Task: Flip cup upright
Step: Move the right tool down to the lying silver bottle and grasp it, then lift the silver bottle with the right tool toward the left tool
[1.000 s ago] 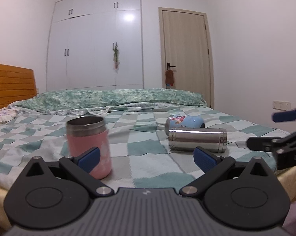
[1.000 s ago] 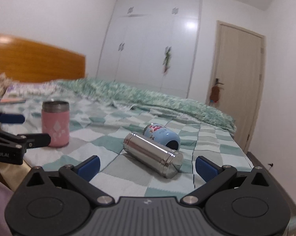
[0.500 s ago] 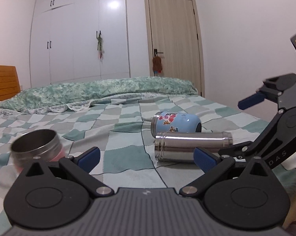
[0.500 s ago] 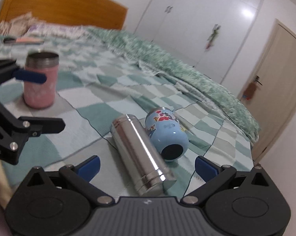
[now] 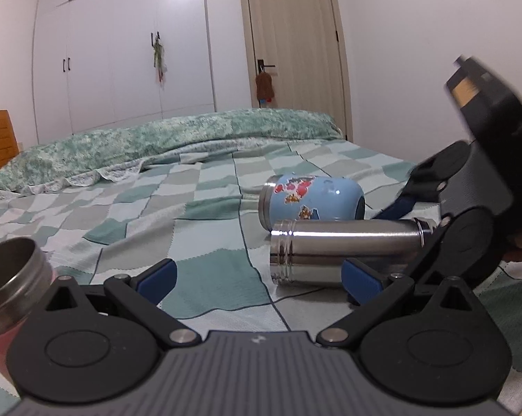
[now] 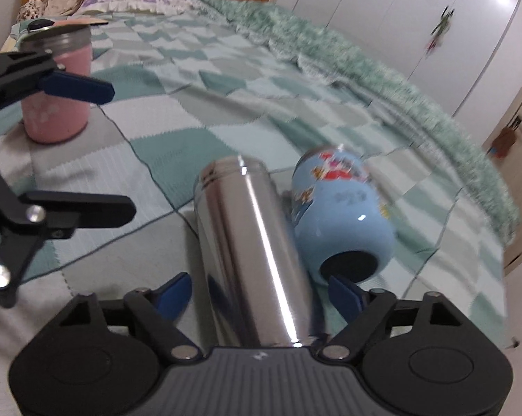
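Approach step: right gripper (image 6: 259, 293), jaws wide, straddles the toppled steel flask (image 6: 250, 253) lower centre; next, clamp, tip upright.

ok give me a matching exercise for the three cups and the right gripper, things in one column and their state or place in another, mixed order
Things:
1. pink cup
2. steel flask
3. blue cup
4. right gripper

States:
a. open, straddling a cylinder
b. on its side, cartoon stickers
c. standing upright
d. on its side, bare metal

Pairs: 1-c, 2-d, 3-b, 4-a
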